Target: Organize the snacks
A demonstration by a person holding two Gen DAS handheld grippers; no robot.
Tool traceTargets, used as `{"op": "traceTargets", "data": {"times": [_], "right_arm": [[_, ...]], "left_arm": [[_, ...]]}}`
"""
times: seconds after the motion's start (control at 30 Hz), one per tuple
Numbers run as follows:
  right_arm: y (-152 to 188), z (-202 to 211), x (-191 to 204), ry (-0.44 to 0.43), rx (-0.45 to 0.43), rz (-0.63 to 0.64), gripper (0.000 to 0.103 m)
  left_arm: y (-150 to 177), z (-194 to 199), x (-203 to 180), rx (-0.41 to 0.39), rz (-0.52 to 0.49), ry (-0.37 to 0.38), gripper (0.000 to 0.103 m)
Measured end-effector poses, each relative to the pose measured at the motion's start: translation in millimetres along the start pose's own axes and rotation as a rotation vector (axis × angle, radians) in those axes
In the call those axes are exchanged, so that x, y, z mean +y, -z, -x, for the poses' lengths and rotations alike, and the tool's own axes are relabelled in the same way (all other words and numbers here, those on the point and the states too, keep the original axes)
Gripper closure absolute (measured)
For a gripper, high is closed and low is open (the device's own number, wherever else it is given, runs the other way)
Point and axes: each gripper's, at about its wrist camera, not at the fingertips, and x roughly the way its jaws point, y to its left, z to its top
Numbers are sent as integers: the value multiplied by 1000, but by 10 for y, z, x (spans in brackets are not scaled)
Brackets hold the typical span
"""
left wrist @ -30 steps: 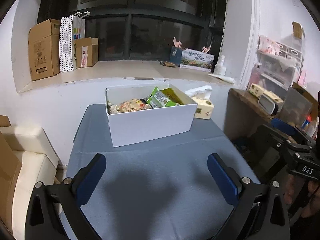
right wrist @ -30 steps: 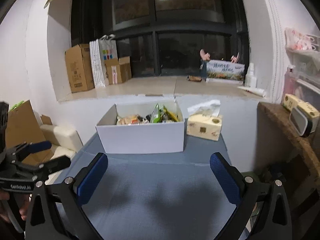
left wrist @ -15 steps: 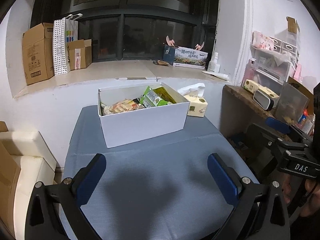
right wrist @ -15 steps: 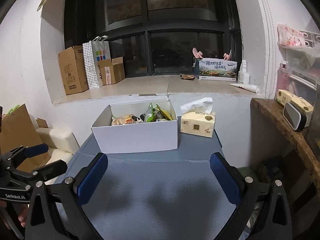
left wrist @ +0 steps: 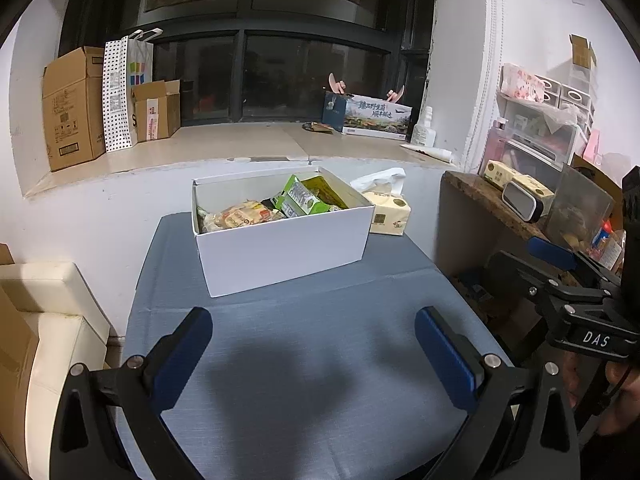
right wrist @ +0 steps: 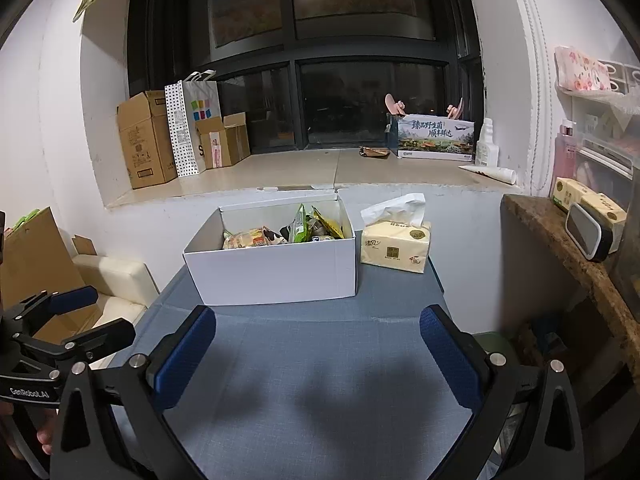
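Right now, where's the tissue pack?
The tissue pack sits on the blue table at its far right, just right of the white snack box, below the window ledge.

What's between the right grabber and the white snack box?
Nothing: only bare blue-grey tablecloth lies between the open right gripper and the white box, as the right wrist view shows.
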Motion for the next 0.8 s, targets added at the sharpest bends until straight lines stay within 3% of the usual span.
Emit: {"op": "traceTargets", "data": {"times": [0.8], "right_arm": [[13, 4, -2, -10, 4, 3, 0]], "left_arm": [[17, -10, -50, 7, -12, 0, 0]]}}
